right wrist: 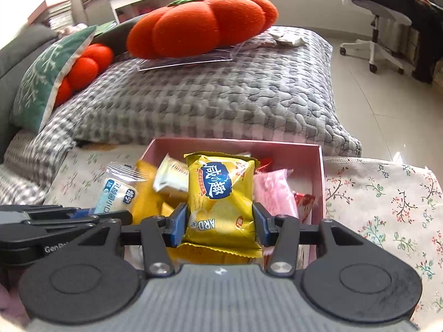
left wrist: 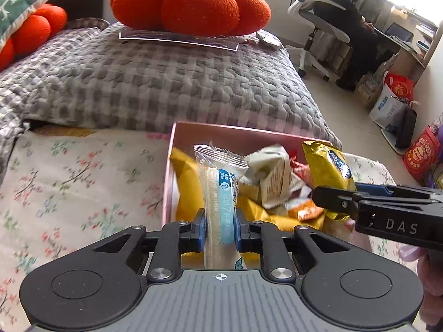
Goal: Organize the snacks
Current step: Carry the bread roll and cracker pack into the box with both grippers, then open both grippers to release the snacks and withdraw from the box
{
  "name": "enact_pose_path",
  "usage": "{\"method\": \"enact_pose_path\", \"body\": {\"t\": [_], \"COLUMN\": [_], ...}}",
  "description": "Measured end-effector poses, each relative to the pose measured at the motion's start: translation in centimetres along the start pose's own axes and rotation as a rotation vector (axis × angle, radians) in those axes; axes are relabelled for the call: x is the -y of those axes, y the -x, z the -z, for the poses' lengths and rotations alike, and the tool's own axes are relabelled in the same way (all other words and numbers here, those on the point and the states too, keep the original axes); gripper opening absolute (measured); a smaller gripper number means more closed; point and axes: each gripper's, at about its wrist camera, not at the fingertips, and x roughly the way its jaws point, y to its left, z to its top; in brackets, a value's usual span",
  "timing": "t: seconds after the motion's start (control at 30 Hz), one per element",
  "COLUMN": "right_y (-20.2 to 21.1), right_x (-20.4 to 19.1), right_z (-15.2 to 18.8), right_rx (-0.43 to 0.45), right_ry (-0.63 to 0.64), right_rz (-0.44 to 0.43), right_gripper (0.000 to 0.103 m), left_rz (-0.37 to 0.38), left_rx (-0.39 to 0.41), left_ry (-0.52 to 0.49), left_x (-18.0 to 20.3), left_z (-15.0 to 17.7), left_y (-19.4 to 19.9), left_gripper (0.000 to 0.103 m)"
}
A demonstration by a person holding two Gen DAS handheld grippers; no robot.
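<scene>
- Pink box [right wrist: 318, 171] sits on the floral cloth [left wrist: 83, 171], heaped with loose snacks, so you pick from above.
- Your right gripper [right wrist: 220, 222] clamps the yellow packet [right wrist: 221, 193] by its sides, above the box.
- Your left gripper [left wrist: 220, 228] pinches the clear wafer stick [left wrist: 221, 191] low, keeping it upright over the box.

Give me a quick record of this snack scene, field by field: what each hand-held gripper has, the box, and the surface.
left hand-held gripper: shut on a clear packet with a blue label
right hand-held gripper: shut on a yellow snack packet
container: pink box, open, holding mixed snack packets
both packets: above the box
surface: floral cloth
behind the box: grey checked quilt, orange pumpkin cushion on it
</scene>
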Motion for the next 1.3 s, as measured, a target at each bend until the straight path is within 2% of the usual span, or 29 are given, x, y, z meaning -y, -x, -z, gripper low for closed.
{"method": "enact_pose_path", "body": {"t": [0.2, 0.3, 0.37, 0.47, 0.57, 1.03, 1.3], "right_y": [-0.8, -0.7, -0.5, -0.2, 0.3, 4.0, 5.7], "right_x": [0.6, 0.7, 0.8, 0.9, 1.2, 1.7, 1.5], "right_z": [-0.5, -0.6, -0.5, -0.3, -0.1, 2.5, 4.9], "right_rx": [-0.003, 0.004, 0.012, 0.013, 0.017, 0.032, 0.041], "right_ry": [-0.019, -0.022, -0.012, 0.007, 0.005, 0.02, 0.022], "right_rz": [0.01, 0.011, 0.016, 0.028, 0.038, 0.056, 0.068], "right_gripper": [0.046, 0.05, 0.058, 0.061, 0.067, 0.084, 0.092], "left_rz": [0.001, -0.043, -0.053, -0.047, -0.042, -0.064, -0.09], "left_rx": [0.023, 0.059, 0.075, 0.09, 0.085, 0.07, 0.049], "left_ry": [-0.03, -0.077, -0.094, -0.097, -0.1, -0.081, -0.091], "left_x": [1.1, 1.9, 2.1, 2.0, 1.8, 0.9, 1.1], "left_z": [-0.6, -0.5, -0.3, 0.1, 0.5, 4.1, 7.0], "left_y": [-1.2, -1.1, -0.8, -0.2, 0.5, 4.0, 6.0], "left_gripper": [0.019, 0.026, 0.051, 0.065, 0.073, 0.092, 0.097]}}
